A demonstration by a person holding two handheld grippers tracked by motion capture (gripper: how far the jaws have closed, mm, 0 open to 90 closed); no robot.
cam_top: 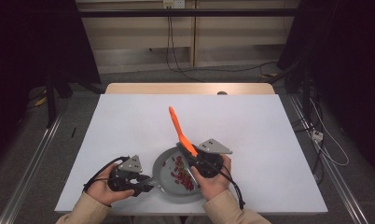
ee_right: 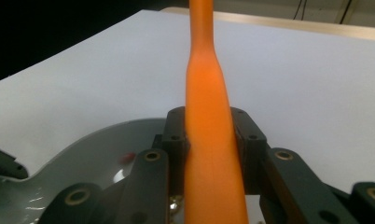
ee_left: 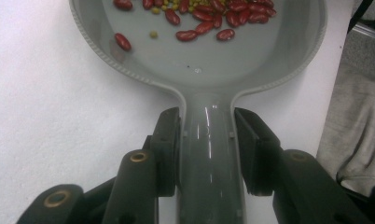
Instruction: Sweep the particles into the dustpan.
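On the white table [cam_top: 129, 121], left fingers [ee_left: 207, 140] tight around the grey pan's handle [ee_left: 209, 154], right fingers [ee_right: 209, 135] around an orange utensil [ee_right: 209, 116].

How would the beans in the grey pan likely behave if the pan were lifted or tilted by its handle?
The beans lie loose and rounded on the smooth floor of the grey pan, so they would probably roll or slide toward the low side. The rim looks shallow, so a steep tilt might spill some. The left gripper clamps only the glossy handle, which may twist.
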